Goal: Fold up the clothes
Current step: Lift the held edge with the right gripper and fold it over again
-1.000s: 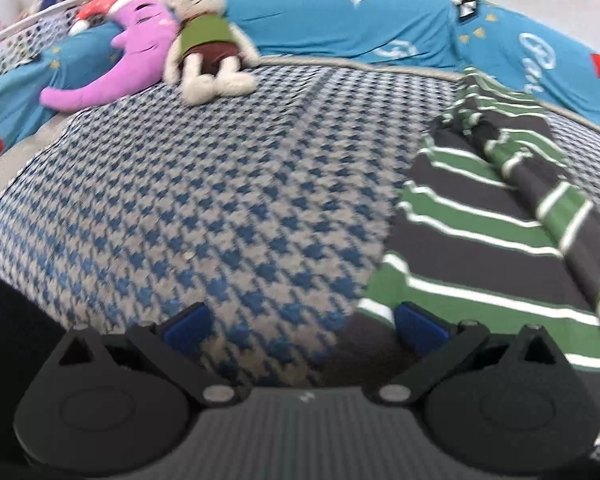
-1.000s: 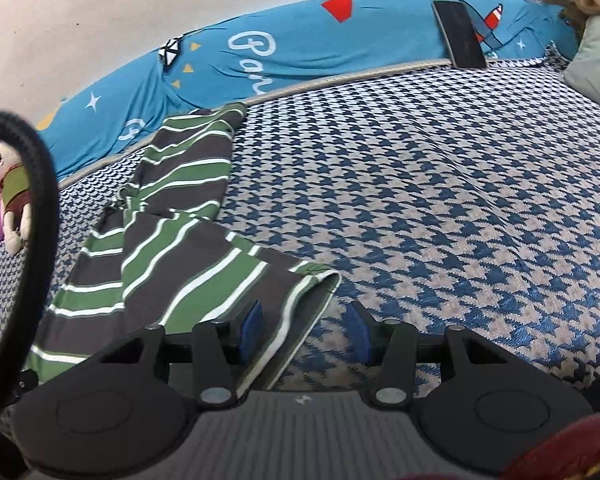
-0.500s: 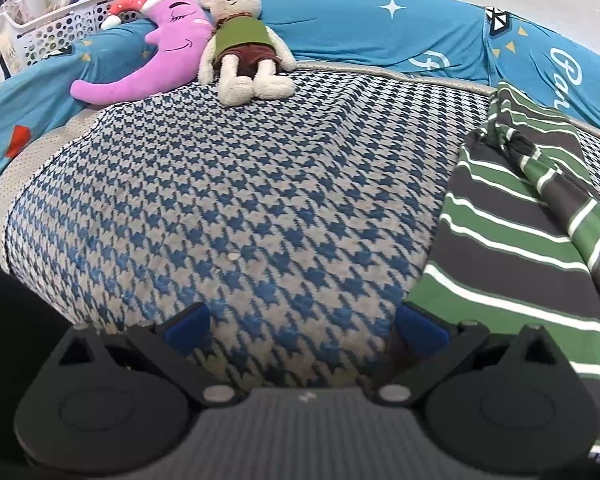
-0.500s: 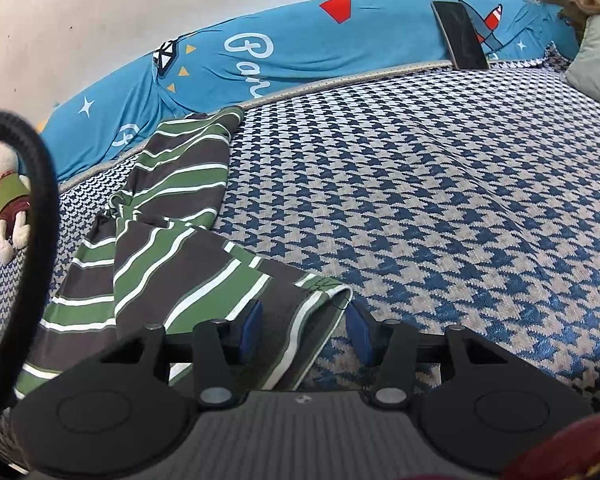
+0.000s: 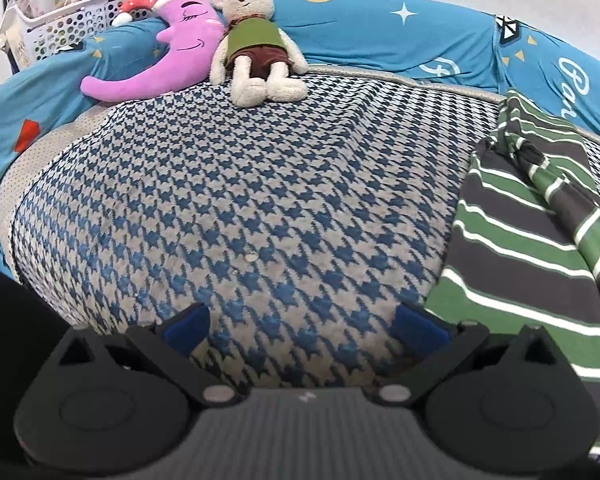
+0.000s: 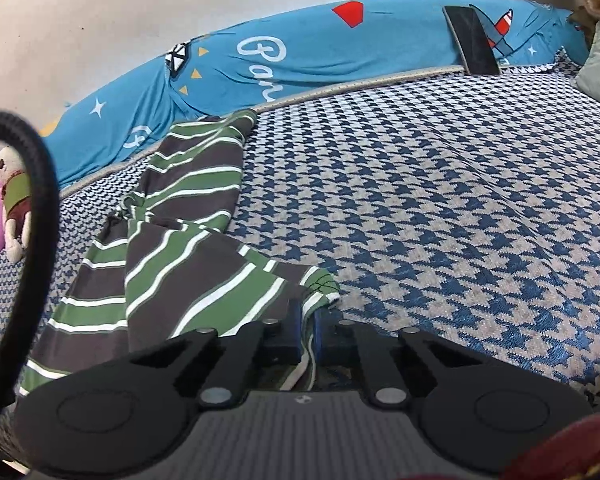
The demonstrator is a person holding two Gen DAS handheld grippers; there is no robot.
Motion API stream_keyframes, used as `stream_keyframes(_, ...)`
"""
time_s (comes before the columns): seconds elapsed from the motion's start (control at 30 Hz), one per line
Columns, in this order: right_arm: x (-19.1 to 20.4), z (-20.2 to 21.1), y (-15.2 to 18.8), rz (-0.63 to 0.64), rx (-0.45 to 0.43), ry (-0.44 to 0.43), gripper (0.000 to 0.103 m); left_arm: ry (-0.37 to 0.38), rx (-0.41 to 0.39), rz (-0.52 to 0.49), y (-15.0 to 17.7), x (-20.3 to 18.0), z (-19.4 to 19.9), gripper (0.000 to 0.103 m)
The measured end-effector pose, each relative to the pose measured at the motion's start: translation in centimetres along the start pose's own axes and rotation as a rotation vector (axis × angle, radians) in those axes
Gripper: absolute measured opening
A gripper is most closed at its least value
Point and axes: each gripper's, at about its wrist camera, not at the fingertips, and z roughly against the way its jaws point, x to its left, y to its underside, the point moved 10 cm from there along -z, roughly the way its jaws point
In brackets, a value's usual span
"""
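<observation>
Lying long and rumpled on the houndstooth bed cover (image 6: 440, 200), the striped garment (image 6: 188, 264) reached from the near edge toward the blue bumper cushion (image 6: 300, 60) at the far side. One part was laid over another near its middle, with a bunched twist there, so it was neither flat nor a tidy folded stack. The right gripper (image 6: 306, 330) had its tongs pinched narrow on the garment's near right corner, the hem running down between the blue pads. The left gripper (image 5: 300, 322) hung with its tongs wide and nothing between them, over bare cover just left of the garment's near left edge (image 5: 500, 280).

As a judgement, the folding was under way but far from finished: one corner was held, the opposite edge was unheld, and the cloth needed smoothing and more folds before it would count as folded. A plush rabbit (image 5: 256, 44) and a purple moon pillow (image 5: 160, 64) sat well apart at the far left.
</observation>
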Motion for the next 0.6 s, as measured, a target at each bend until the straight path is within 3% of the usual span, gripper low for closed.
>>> stream_keyframes(0.1,0.4,0.5,-0.3,0.004,-0.022,-0.025,0.008,0.005,0.002,0.004,0.0,-0.2,-0.1,0.103)
stream_keyframes(0.6,11.0,5.2,0.0,0.123,-0.07,-0.352,0.008,0.029,-0.014,0.057,-0.5,0.4,0.2,0.103)
